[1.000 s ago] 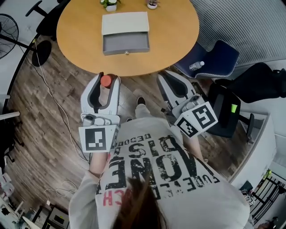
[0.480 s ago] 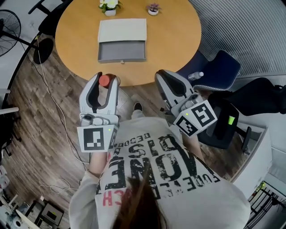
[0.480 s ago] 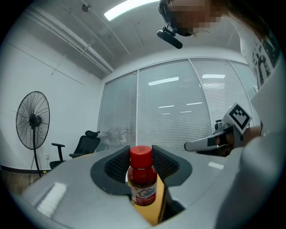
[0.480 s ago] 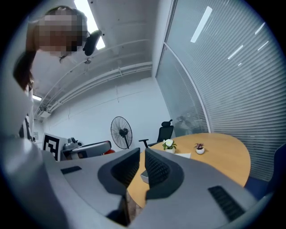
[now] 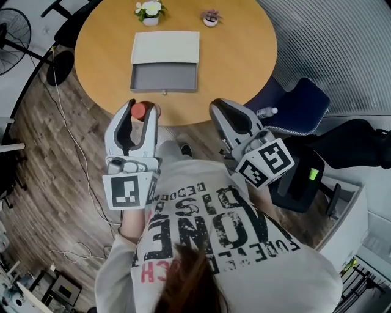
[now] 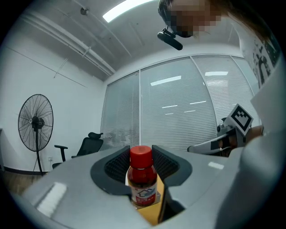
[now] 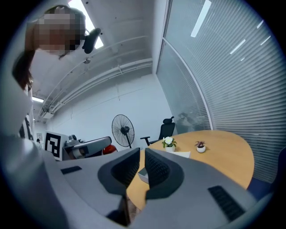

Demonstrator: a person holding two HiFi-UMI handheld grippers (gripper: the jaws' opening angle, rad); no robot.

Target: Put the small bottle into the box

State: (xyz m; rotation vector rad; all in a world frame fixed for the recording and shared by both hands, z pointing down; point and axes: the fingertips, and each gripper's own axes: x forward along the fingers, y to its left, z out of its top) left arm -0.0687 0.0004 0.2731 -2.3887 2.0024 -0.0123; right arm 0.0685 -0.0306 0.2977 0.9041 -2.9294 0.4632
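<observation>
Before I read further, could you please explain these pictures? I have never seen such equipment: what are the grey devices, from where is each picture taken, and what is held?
There is no robot here. A person holds one grey two-jaw gripper in each hand. The head view looks down from a camera on the person's head. Each gripper view comes from a camera riding on that gripper. On the round wooden table stand an open grey box and two small potted plants. The left gripper is closed on a small bottle with a red cap. The right gripper has its jaws almost together, with nothing between them.
</observation>
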